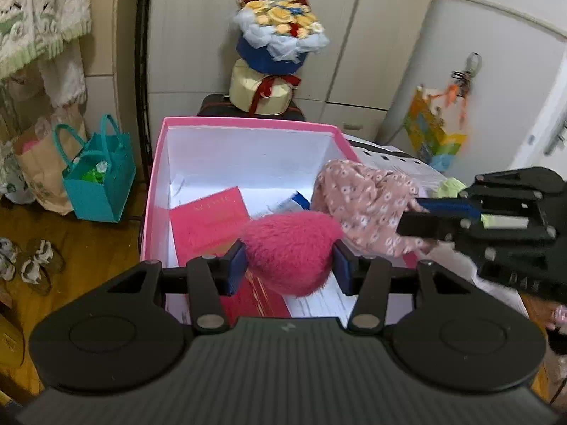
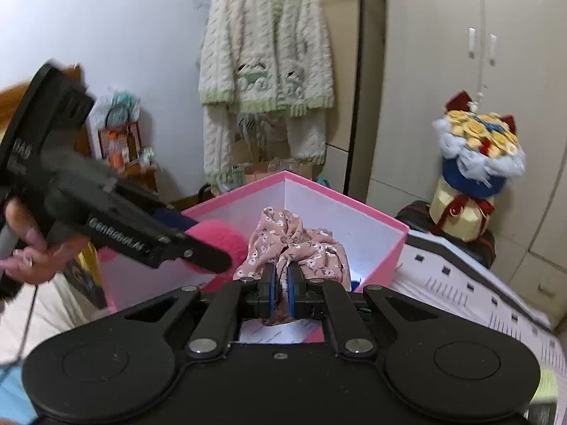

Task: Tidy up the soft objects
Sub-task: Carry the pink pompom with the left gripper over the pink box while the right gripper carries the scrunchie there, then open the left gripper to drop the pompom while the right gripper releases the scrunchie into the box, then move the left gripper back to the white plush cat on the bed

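Left fingers (image 1: 236, 265) squeeze the fluffy pink plush (image 1: 290, 251); the right gripper (image 2: 280, 283) pinches limp floral cloth (image 2: 297, 244), both light, above the box's (image 1: 156, 177) near edge.

A home bedroom: tall wardrobe doors (image 2: 443, 106), a hanging knitted cardigan (image 2: 265, 53), and a wooden floor (image 1: 81, 233).

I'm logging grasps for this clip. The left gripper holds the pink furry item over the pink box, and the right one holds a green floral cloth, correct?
Not quite: the floral cloth in the right gripper is dusty pink, as the right wrist view shows. The left gripper does hold the pink furry item over the pink box.
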Motion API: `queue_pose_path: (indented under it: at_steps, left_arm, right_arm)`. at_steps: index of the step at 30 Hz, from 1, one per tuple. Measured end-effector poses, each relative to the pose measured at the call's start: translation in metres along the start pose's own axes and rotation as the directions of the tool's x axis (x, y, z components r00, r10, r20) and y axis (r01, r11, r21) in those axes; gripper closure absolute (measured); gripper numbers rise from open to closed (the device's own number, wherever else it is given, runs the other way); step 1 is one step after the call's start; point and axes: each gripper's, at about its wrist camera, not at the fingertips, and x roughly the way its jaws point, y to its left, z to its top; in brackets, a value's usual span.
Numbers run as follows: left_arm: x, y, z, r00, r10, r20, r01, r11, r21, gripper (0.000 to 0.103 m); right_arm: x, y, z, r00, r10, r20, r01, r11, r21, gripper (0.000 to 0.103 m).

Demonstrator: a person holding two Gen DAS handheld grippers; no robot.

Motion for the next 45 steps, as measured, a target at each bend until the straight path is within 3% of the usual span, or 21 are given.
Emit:
queue_pose_path:
  at_steps: [4,12,16,18,21,25,33,45]
  left_arm:
    - [0.032,0.007,0.015,0.998,0.060,-0.034,-0.060,0.998,-0.006,0.054]
    - [0.067,0.002,0.022,0.984,0.170,-0.060,-0.164,0.983,0.086,0.054]
    - [0.075,0.006,0.025,0.984,0.159,-0.077,-0.155,0.986,0.065,0.053]
    - [0.078,0.008,0.027,0.983,0.153,-0.102,-0.147,0.987,0.058,0.052]
    - [0.075,0.008,0.026,0.984,0.148,-0.094,-0.143,0.988,0.055,0.047]
    - [0.056,0.004,0.024,0.991,0.120,-0.067,-0.117,0.992,0.048,0.040]
    - [-0.005,-0.012,0.014,0.995,0.103,0.007,-0.104,0.992,0.068,0.033]
    - [-0.084,-0.051,-0.014,0.999,0.046,0.010,-0.047,0.993,0.106,0.028]
  right_arm:
    - [0.034,-0.003,0.011,0.998,-0.003,-0.062,0.001,0.999,-0.037,0.094]
    - [0.078,-0.002,0.008,0.990,-0.035,-0.139,0.022,0.996,-0.092,0.094]
    - [0.091,-0.004,0.002,0.983,-0.067,-0.168,0.048,0.992,-0.119,0.090]
    - [0.093,-0.006,-0.001,0.983,-0.083,-0.164,0.068,0.993,-0.097,0.082]
    - [0.081,-0.014,0.001,0.989,-0.020,-0.146,0.025,0.999,0.037,0.068]
    - [0.053,-0.013,-0.002,0.995,0.031,-0.093,-0.020,0.993,0.115,0.067]
    - [-0.002,-0.009,-0.008,0.997,0.044,-0.066,-0.033,0.986,0.162,0.055]
    - [-0.087,0.000,-0.020,0.999,0.043,-0.024,-0.038,0.986,0.161,0.037]
